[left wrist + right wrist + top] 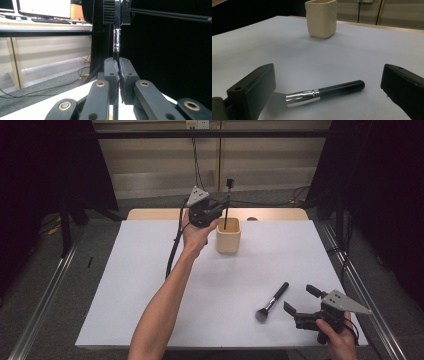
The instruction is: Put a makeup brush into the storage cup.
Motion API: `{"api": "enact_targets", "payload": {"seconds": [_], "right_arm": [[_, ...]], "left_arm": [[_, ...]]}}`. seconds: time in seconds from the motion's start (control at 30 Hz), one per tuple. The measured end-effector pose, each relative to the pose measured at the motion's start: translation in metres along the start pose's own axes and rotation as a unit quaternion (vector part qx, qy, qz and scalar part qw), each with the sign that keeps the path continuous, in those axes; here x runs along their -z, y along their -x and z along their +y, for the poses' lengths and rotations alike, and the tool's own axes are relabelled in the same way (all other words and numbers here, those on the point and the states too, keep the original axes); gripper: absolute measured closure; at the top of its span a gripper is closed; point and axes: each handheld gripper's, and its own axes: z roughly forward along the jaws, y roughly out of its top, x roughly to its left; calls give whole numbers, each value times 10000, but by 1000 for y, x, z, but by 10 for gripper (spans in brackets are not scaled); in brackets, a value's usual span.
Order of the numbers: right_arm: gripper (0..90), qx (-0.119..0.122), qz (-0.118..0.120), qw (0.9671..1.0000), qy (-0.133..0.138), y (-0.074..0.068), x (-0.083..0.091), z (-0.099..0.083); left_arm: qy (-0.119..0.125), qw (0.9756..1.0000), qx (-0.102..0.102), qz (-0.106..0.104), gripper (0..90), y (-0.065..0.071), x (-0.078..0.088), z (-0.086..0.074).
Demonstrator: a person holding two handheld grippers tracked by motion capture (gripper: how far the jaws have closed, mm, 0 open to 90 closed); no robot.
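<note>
Bench [150, 285] covered with a white sheet, wooden edge showing at the far side, dark curtains and floor rails to either flank.

Cream cup [228, 236] stood upright near the far middle of the sheet, mouth open upward, plainly set there as the holder for brushes; seen again in the right gripper view [321, 18], well beyond the jaws.

Left gripper [220, 210] raised just beside the cup's left rim, jaws closed on a thin dark brush [227, 205] held upright, lower end down inside the cup, head above the jaws. In the left gripper view the jaws met around the stem [116, 42], comb-like head at the top edge. Held vertical, probably so the stem could drop straight into the narrow mouth; whether the tip touched the cup's bottom could not be told.

Right gripper [300, 300] low at the near right corner, jaws spread wide, holding nothing. Aimed at the makeup brush [272, 302] lying flat on the sheet just to its left, dark handle toward the cup, bristle head toward the near edge. In the right gripper view, handle and silver ferrule [324, 92] lay crosswise between the open jaws, apart from both — a likely line-up for a grasp across the handle.
</note>
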Motion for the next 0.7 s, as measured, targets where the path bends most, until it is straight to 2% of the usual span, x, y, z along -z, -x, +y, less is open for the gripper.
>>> {"api": "enact_targets", "payload": {"seconds": [0.17, 0.33, 0.7], "right_arm": [[0, -22, 0, 10000, 1, 1, 0, 0], [0, -27, 2, 10000, -7, 1, 0, 0], [0, -31, 1, 10000, -2, 1, 0, 0]], "left_arm": [[2, 9999, 155, 64, 859, -8, -6, -8], [-113, 9999, 101, 82, 859, -8, -11, -14], [-176, 9997, 144, 117, 859, -10, -12, -22]]}}
